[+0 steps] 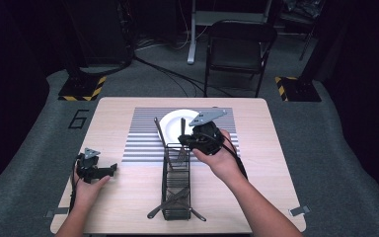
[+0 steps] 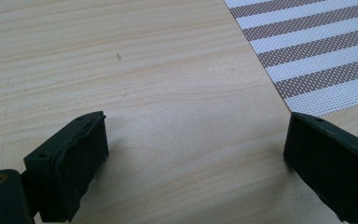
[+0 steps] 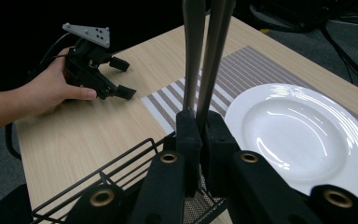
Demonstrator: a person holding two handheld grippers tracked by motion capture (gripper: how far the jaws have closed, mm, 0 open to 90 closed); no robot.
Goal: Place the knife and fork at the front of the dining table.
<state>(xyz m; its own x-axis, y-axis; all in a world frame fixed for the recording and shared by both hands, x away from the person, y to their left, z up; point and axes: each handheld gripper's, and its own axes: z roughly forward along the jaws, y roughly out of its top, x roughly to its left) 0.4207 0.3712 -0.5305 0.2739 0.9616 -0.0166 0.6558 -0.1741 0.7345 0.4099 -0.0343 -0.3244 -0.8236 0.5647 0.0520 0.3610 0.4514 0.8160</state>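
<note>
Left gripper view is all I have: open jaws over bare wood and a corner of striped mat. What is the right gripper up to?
Observer: The right gripper is shut on two slim metal handles, which stand upright out of its jaws.
Operator: Where is it over the table?
Observer: Above the far end of a black wire basket, which lies lengthwise in mid-table.
Operator: Anything on my striped mat?
Observer: A white plate, empty, just beyond the basket.

left gripper (image 1: 106,171) jaws apart, right gripper (image 3: 200,126) jaws clamped
</note>
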